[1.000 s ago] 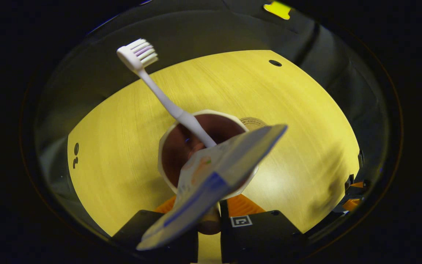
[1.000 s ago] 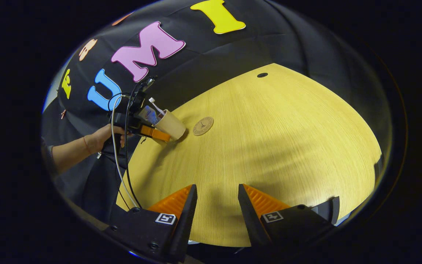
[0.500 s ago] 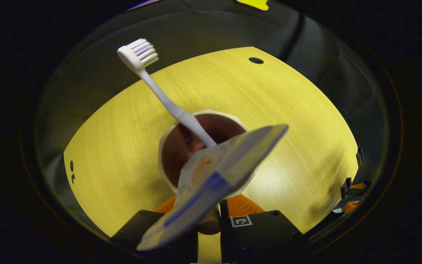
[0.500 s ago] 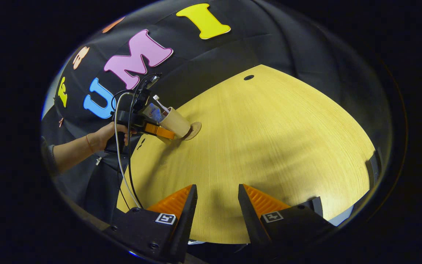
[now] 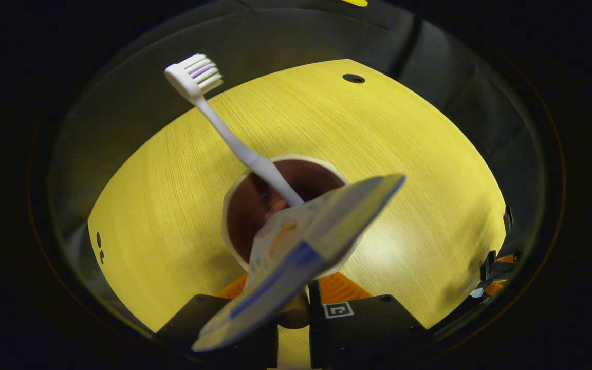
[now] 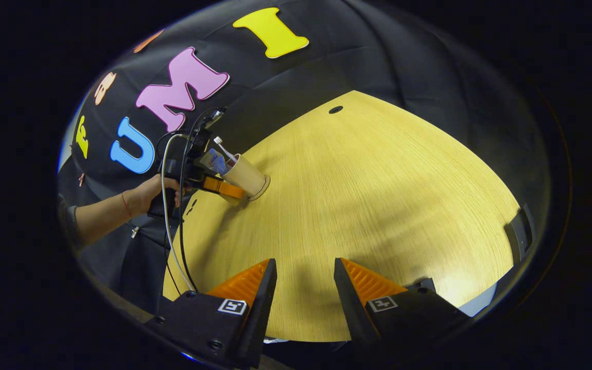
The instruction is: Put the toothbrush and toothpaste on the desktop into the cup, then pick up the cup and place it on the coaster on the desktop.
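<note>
1. The left gripper [image 6: 222, 186] has its fingers closed on the side of the cup [image 6: 244, 176], gripping low on the wall so that the open mouth stays clear of the fingers.
2. The toothbrush [image 5: 234, 140] stands in the cup bristles up, leaning on the far rim; the toothpaste [image 5: 298, 246] tube leans on the near rim, its flat end overhanging the fingers. Both are long and rest on the rim because the cup is shallower than they are.
3. In the right gripper view the cup sits over the coaster [image 6: 264, 186], near the desktop's [image 6: 378, 205] left edge and toward its far side; a sliver of coaster shows at the base. Whether the cup is fully set down cannot be told.
4. The right gripper [image 6: 303, 285] hovers over the near edge, fingers spread wide and empty, apparently kept out of the way.
5. The placing step seems nearly finished; release likely remains.
</note>
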`<state>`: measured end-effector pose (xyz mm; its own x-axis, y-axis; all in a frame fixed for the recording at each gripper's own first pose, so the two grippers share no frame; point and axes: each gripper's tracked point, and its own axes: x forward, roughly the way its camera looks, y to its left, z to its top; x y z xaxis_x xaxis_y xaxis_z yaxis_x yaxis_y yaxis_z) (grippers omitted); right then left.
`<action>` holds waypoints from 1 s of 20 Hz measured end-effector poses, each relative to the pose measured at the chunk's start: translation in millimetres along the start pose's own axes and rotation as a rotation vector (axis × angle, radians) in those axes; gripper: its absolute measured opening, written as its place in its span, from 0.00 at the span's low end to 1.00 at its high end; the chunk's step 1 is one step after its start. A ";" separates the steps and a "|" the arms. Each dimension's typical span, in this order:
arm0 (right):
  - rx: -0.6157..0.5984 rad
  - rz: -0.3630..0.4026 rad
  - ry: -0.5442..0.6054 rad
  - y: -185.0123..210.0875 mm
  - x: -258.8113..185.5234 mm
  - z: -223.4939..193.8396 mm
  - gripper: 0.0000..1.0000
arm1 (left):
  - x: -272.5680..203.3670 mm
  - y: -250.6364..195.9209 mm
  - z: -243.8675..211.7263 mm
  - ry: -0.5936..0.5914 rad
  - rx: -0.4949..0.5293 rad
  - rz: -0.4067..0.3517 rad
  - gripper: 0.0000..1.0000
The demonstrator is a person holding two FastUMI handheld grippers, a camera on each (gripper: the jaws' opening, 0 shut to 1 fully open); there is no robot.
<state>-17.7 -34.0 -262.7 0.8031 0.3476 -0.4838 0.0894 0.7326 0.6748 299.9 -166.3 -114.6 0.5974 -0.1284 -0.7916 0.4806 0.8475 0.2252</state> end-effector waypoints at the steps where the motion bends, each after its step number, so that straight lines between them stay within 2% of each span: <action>1: -0.001 0.001 0.003 0.5 1.0 -0.9 0.70 | 3.1 -1.9 0.3 -0.008 -0.001 -0.006 0.24; 4: -0.003 0.010 0.010 4.4 5.1 -1.9 0.70 | 0.9 -0.1 2.5 -0.022 0.004 -0.012 0.27; 5: -0.006 0.012 0.012 6.1 5.0 -3.0 0.70 | -0.3 -1.4 2.8 -0.038 0.000 -0.030 0.34; 8: -0.008 0.013 0.011 8.2 8.3 -2.1 0.70 | -4.2 -0.7 1.4 -0.048 0.004 -0.022 0.78; 9: -0.007 0.016 0.010 9.4 8.6 -1.2 0.70 | -5.1 -1.3 -3.2 -0.043 0.006 -0.016 0.82; 12: -0.013 0.020 0.007 14.9 11.2 1.0 0.70 | -12.8 -1.1 -10.9 -0.065 0.003 -0.011 0.89; 20: -0.101 0.086 0.051 63.8 29.2 -10.5 0.70 | -77.1 -1.0 -21.6 -0.264 -0.044 -0.042 0.89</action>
<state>5.2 29.1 -239.6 0.7742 0.4390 -0.4559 -0.0403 0.7531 0.6567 239.5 -146.1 -66.1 0.7272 -0.2893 -0.6225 0.4837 0.8594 0.1656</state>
